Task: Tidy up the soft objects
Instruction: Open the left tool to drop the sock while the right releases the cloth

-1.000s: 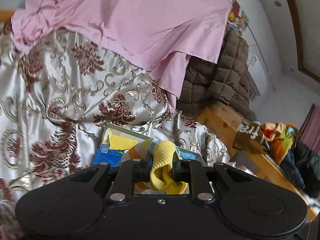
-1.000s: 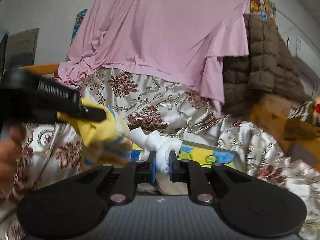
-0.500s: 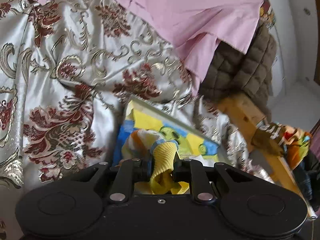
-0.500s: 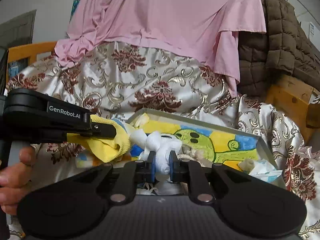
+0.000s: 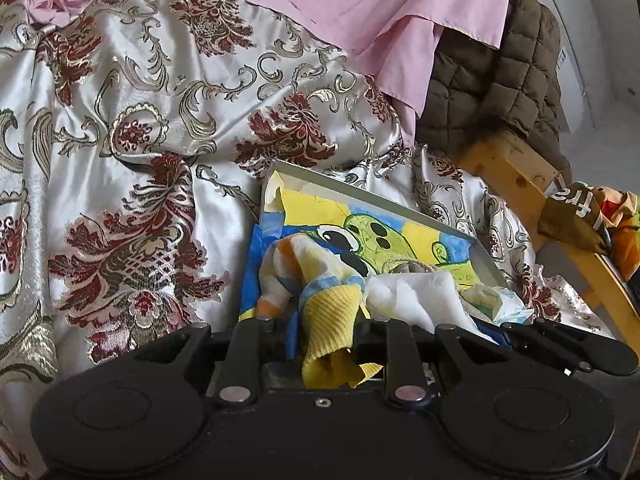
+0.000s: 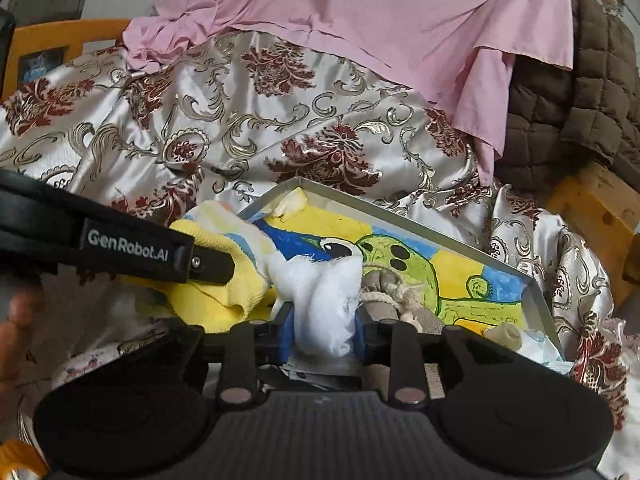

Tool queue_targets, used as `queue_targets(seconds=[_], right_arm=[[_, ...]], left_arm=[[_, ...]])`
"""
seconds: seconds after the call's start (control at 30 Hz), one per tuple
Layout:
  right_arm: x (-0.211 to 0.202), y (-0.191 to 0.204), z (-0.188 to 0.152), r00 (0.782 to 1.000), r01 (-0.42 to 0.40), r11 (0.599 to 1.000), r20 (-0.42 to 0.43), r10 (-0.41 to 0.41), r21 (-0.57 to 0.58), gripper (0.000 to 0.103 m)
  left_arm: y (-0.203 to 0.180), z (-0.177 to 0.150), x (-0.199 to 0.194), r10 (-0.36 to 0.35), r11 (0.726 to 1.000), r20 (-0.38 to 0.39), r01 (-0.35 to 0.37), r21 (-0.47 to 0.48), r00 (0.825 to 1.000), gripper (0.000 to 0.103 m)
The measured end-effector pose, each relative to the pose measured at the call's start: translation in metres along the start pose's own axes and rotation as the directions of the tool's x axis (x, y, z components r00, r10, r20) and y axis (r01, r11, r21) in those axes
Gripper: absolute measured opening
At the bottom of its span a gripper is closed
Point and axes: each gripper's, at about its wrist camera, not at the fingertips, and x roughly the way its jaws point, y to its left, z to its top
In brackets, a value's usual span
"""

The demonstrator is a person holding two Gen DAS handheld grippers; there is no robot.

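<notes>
My left gripper (image 5: 326,330) is shut on the yellow cuff of a striped yellow, orange and blue sock (image 5: 316,276), held low over the near left corner of a shallow metal tray (image 5: 360,194) with a green cartoon picture inside. It also shows in the right wrist view (image 6: 212,266), with the sock (image 6: 224,288). My right gripper (image 6: 322,326) is shut on a white fluffy cloth (image 6: 324,292) at the tray's near edge; the cloth also shows in the left wrist view (image 5: 416,296).
The tray (image 6: 400,220) lies on a silver and maroon brocade bedspread (image 5: 140,140). A beige drawstring pouch (image 6: 384,284) and crumpled tissue (image 6: 532,344) lie in it. Pink sheet (image 6: 360,20), brown quilted blanket (image 5: 492,80) and wooden frame (image 5: 512,176) stand behind and to the right.
Both grippers have come down and forward to the tray with their cloths still held. The sock and white cloth now sit side by side over the tray's near left end.
</notes>
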Motion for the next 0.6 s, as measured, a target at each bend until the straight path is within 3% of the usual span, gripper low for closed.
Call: queue_targets(seconds=[0.07,0.3,0.43,0.6], right_arm=[[-0.005,-0.003,-0.001,1.000,0.005,1.000,0.007,-0.005,-0.007,0.048],[-0.022,-0.013,-0.007,1.000,0.021,1.000,0.014,-0.021,0.001,0.065],[-0.034,-0.018,-0.009,0.999,0.026,1.000,0.031,-0.027,0.008,0.076],[-0.054,-0.026,-0.014,0.998,0.040,0.999,0.056,-0.041,0.022,0.083]], left_arm=[[0.001,0.000,-0.001,-0.005,1.000,-0.004,0.005,-0.013,1.000,0.030],[-0.008,0.000,-0.007,-0.002,1.000,-0.022,0.002,0.008,1.000,0.052],[-0.019,-0.003,-0.017,0.029,0.999,0.007,-0.029,0.046,1.000,0.076],[-0.021,-0.003,-0.029,0.051,0.998,0.015,-0.051,0.031,0.999,0.077]])
